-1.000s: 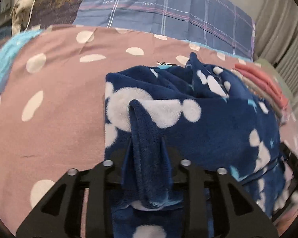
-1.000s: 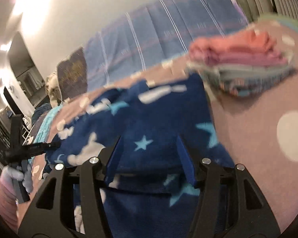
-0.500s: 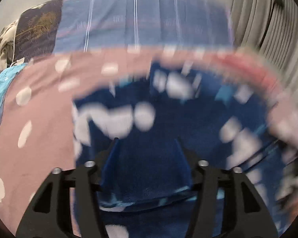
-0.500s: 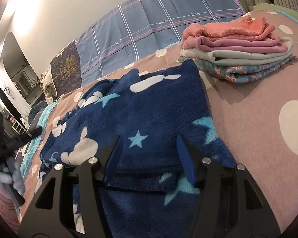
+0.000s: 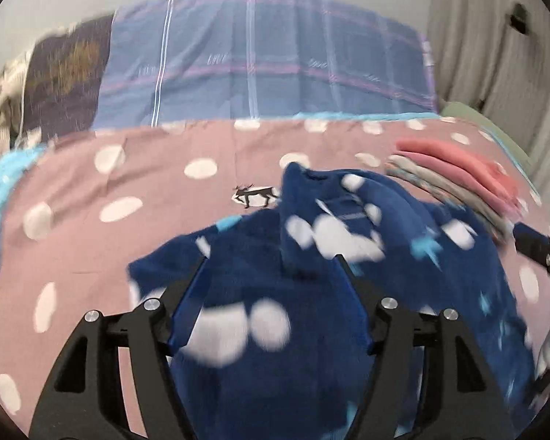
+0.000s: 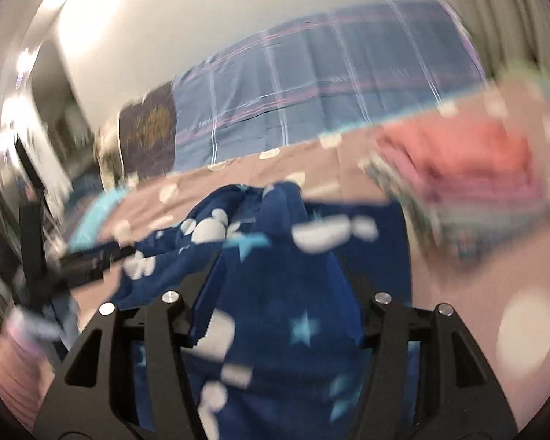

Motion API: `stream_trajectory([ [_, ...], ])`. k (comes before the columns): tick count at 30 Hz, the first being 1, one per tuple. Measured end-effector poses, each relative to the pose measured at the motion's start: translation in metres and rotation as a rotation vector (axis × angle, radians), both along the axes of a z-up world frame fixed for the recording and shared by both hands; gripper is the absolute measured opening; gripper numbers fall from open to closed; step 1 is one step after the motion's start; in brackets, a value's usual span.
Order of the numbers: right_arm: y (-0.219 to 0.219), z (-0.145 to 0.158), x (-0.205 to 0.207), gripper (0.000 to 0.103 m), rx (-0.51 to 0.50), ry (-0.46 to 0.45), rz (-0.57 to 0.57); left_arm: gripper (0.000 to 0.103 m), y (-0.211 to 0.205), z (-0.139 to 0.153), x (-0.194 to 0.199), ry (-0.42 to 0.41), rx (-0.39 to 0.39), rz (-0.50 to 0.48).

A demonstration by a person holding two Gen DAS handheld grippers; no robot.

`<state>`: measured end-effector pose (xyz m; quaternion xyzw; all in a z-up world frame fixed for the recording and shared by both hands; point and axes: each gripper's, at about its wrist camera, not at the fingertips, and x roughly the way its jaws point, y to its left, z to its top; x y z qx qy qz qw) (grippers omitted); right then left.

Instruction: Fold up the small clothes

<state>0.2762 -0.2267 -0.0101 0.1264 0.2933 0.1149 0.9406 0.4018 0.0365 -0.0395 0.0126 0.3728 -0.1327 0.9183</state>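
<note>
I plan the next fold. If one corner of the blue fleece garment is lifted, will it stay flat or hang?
The blue fleece garment probably hangs limp: it already lies in soft bunched folds. Its plush pile likely grips pads rather than slipping. It looks bulky yet light.

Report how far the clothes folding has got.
Done: a stack of folded clothes sits on the dotted bedspread. In hand: the navy fleece garment lies bunched and only partly folded; the left gripper, jaws just opened, and the right gripper stand over it, neither visibly clamping. Left: finish folding and stack it.
</note>
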Motion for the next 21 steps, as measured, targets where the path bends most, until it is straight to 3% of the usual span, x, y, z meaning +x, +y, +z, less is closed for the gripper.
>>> stream_trajectory([
  [2,0.008,0.002,0.044,0.057,-0.037,0.070,0.016,0.068,-0.001,-0.017,0.032,0.090,-0.041,0.032],
  [4,0.007,-0.005,0.074,0.057,-0.009,0.130,0.011,0.066,0.000,-0.035,0.050,0.170,-0.120,0.041],
  [5,0.007,-0.013,0.093,0.057,0.014,0.162,0.012,0.051,-0.001,-0.046,0.054,0.213,-0.177,0.020],
  [6,0.007,-0.019,0.104,0.057,0.031,0.180,0.012,0.023,-0.003,-0.052,0.057,0.230,-0.205,-0.002],
  [8,0.007,-0.038,0.123,0.057,0.090,0.206,0.009,0.009,-0.006,-0.057,0.053,0.220,-0.205,-0.024],
  [11,0.008,-0.076,0.135,0.052,0.104,0.264,-0.019,0.006,-0.002,-0.054,0.037,0.172,-0.139,0.001],
  [12,0.008,-0.081,0.135,0.052,0.108,0.264,-0.022,0.000,0.000,-0.055,0.034,0.153,-0.094,0.011],
  [14,0.004,-0.075,0.126,0.052,0.128,0.208,-0.027,0.000,0.005,-0.066,0.032,0.133,0.015,0.045],
  [18,0.007,-0.056,0.107,0.055,0.062,0.090,-0.057,0.000,0.017,-0.060,0.030,0.122,-0.063,0.050],
  [21,0.027,-0.051,0.104,0.055,-0.002,0.068,0.054,0.001,0.019,-0.032,0.018,0.033,-0.159,0.034],
])
